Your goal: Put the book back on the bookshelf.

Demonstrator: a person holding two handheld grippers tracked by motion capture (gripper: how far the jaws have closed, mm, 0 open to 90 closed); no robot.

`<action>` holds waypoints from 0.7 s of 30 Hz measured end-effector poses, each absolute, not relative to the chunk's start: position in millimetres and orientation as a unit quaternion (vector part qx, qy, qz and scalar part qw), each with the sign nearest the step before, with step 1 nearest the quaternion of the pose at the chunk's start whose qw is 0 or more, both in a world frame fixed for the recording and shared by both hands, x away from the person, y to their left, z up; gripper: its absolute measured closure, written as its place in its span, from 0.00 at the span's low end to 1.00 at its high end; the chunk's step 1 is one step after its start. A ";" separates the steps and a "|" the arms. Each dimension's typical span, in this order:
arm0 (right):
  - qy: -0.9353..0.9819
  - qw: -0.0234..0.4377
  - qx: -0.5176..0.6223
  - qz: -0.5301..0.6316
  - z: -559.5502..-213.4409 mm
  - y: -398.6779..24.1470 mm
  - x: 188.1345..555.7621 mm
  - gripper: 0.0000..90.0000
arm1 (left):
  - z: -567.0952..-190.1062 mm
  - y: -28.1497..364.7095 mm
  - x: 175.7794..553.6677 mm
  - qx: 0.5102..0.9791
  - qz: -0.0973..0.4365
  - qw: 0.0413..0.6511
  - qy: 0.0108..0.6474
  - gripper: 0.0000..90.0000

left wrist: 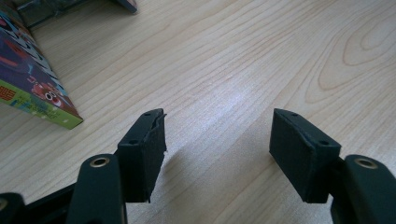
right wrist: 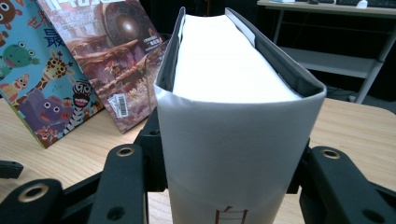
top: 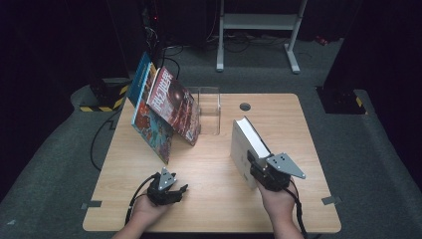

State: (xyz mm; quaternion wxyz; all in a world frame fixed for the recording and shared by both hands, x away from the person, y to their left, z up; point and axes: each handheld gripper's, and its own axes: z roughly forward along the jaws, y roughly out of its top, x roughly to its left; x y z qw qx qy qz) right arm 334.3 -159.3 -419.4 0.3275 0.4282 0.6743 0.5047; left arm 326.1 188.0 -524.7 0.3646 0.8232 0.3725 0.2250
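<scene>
Right hand-held gripper (right wrist: 229,186) first: its own view has the two black jaws pressed against both covers of a thick white book (right wrist: 233,140), spine toward the camera, white page block rising up and away, a reddish character printed low on the spine. From the high view that same right hand-held gripper (top: 259,167) sits at the near end of the white book (top: 244,142), which stands upright on its edge on the desk (top: 209,199), stretching forward from the jaws. The high view gives the grey three-cornered plate on top and the hand behind it, which the gripper's own camera does not. Off to the front-left of this gripper lean two picture books: a reddish sci-fi magazine (right wrist: 112,60) and, beyond it, a colourful cartoon-animal book (right wrist: 37,84); the high view shows them tilted against each other, the magazine (top: 174,104) nearest a clear acrylic stand (top: 209,107). Now the left hand-held gripper (left wrist: 217,149): jaws spread wide with bare wood grain between them, gripping nothing. Ahead and to its left, the green-edged corner of the cartoon-animal book (left wrist: 32,88) rests on the desk, well apart from the jaws. From above, the left hand-held gripper (top: 179,188) lies low near the desk's front edge.
</scene>
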 end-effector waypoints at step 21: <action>0.665 0.324 0.441 0.509 -419.1 -157.5 335.5 0.56 | -524.6 188.6 326.4 0.824 0.223 0.365 0.370 0.40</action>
